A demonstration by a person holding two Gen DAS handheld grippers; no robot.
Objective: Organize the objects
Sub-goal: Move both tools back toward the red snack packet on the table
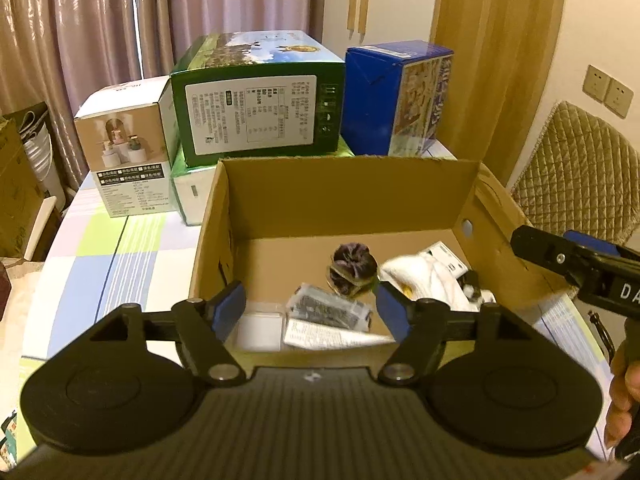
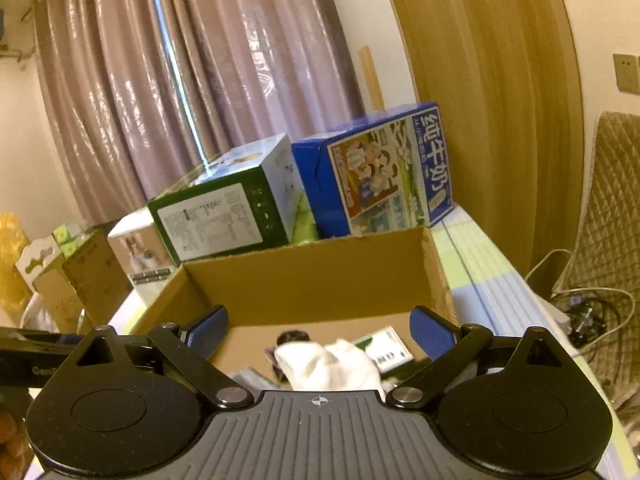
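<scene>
The open cardboard box (image 1: 348, 196) sits on the checked table (image 1: 120, 248), its long axis running left to right. Inside, toward its right wall, lie a white cloth (image 1: 424, 276), a dark round bundle (image 1: 354, 266) and printed packets (image 1: 328, 310). The left gripper (image 1: 310, 306) and the right gripper (image 2: 318, 330) both hover spread wide and empty over the box's near edge.
</scene>
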